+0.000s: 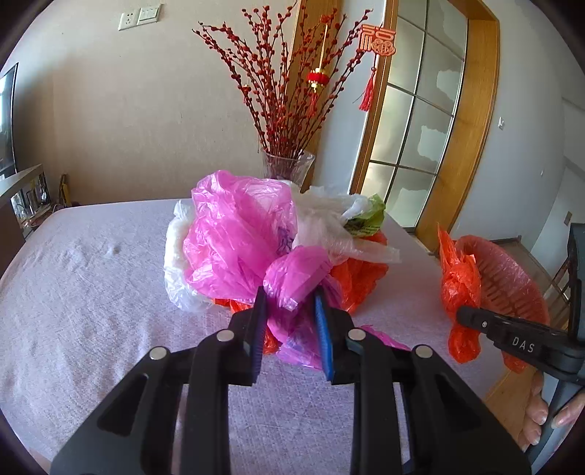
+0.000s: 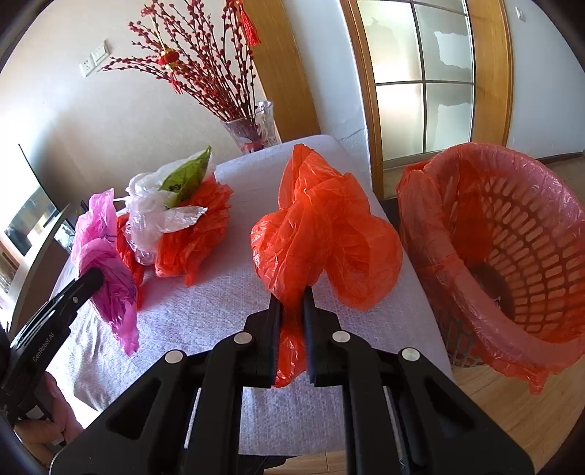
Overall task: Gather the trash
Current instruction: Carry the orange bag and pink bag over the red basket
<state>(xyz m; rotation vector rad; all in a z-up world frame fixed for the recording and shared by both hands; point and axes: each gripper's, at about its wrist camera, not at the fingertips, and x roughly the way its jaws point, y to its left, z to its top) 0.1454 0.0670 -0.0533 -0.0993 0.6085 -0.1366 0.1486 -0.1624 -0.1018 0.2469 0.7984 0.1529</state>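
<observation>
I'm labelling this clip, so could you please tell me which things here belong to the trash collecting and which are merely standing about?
Part of the job:
- pink bag, in left gripper
- orange bag, in right gripper
- white bag
- lined basket

Just there:
- vase of red twigs
- wall sockets
- glazed door

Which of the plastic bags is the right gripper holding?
The loose orange bag, pinched in the right gripper near the lined basket. The other orange bag lies in the pile; the left gripper grips the pink bag.
</observation>
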